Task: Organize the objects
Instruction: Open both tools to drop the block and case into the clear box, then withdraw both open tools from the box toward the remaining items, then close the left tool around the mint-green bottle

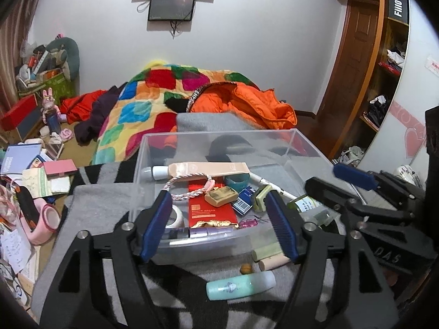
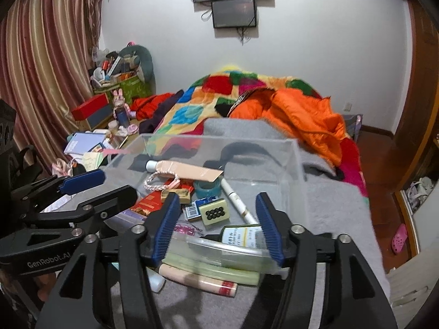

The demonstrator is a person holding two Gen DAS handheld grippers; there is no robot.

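Your claws hang over the clear bin's (image 1: 277,133) near wall.
Left gripper (image 1: 218,223) and right gripper (image 2: 216,226) both gape, holding nothing.

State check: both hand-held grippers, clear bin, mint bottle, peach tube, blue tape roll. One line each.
left hand-held gripper: open, empty, over the bin's near edge
right hand-held gripper: open, empty, over the bin's near edge
clear bin: upright, no lid, partly filled
mint bottle: on its side on the grey blanket, outside the bin
peach tube: lying flat inside the bin
blue tape roll: flat inside the bin
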